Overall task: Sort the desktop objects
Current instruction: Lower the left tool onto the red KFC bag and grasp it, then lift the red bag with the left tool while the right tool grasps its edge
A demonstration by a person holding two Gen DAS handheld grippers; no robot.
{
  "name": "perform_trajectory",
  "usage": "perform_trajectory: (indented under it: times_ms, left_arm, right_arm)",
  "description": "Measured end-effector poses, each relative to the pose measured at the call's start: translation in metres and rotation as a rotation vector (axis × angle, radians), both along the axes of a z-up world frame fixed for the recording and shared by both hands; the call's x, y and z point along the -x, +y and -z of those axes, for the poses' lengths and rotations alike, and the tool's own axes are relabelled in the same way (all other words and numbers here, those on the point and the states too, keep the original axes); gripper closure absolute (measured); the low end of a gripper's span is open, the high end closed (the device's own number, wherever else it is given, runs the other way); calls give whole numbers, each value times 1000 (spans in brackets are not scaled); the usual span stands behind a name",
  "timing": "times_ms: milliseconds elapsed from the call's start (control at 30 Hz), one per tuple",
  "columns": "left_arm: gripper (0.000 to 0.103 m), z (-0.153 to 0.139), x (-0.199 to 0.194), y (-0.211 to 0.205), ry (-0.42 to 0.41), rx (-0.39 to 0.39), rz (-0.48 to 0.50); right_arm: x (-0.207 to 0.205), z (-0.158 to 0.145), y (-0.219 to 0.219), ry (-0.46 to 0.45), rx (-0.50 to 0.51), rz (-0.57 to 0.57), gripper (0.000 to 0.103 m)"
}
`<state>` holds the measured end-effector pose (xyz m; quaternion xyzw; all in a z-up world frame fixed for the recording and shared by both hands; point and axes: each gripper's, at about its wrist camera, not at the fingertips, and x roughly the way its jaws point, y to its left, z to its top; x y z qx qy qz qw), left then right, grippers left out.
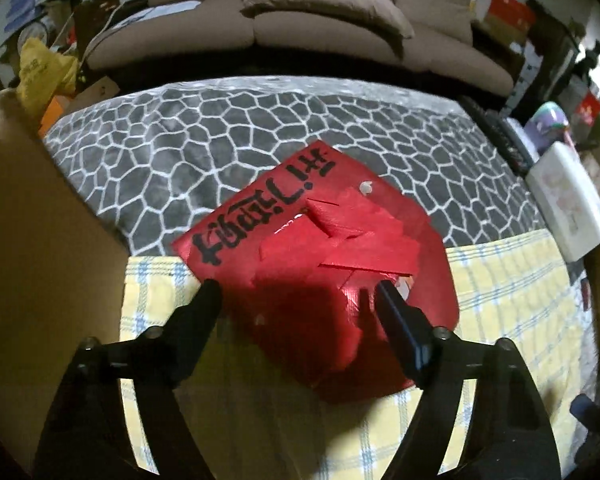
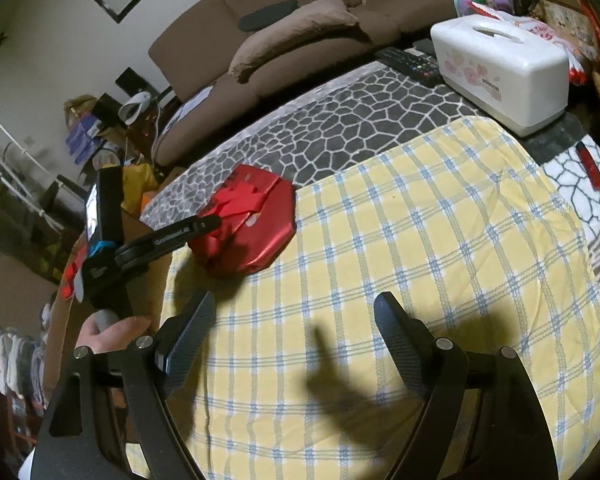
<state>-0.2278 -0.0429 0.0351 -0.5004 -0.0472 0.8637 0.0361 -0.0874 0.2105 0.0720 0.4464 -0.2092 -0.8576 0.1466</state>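
The left gripper (image 1: 296, 286), spread wide, straddles the red paper packet (image 1: 320, 248); the right gripper (image 2: 294, 300), also spread, hangs well apart.

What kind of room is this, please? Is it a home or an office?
Most likely a home living room. A brown sofa with a loose cushion stands behind the low table, and a TV remote lies beside a white tissue box.
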Motion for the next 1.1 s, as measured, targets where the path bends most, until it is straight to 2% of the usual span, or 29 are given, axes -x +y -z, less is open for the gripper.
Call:
perform_trajectory:
  times_ms: [100, 167, 233, 367, 600, 800, 900, 933, 1000, 1033, 1067, 1100]
  left_arm:
    - [47, 5, 3, 4, -9, -15, 35]
    - [67, 6, 2, 6, -4, -4, 47]
    - [78, 5, -2, 9, -2, -2, 68]
    - [86, -5, -16, 9, 9, -82, 88]
    - [86, -27, -74, 21, 18, -230, 166]
    - [86, -29, -121, 31, -18, -292, 224]
    - [86, -23, -140, 35, -56, -310, 250]
    - [86, -22, -144, 36, -68, -308, 262]
    - [70, -21, -154, 38, -83, -275, 274]
    - [43, -22, -158, 38, -77, -262, 264]
    - [21, -23, -162, 34, -65, -255, 250]
    - [17, -24, -164, 29, -50, -257, 230]
  right_arm:
    - [1, 1, 0, 0, -2, -2, 19]
    - [1, 2, 0, -3, -2, -2, 19]
    - [1, 3, -2, -8, 0, -2, 19]
    - [2, 6, -3, -22, 29, -4, 19]
    - [3, 12, -4, -56, 96, -7, 19]
    - [6, 42, 1, -160, 137, 19, 20]
    - [7, 52, 6, -191, 138, 24, 26]
    - [7, 53, 7, -196, 127, 30, 27]
    - [5, 56, 11, -205, 119, 38, 28]
    - [5, 57, 13, -208, 117, 41, 28]
    - [5, 57, 14, -210, 115, 43, 28]
    - [4, 58, 15, -210, 112, 46, 28]
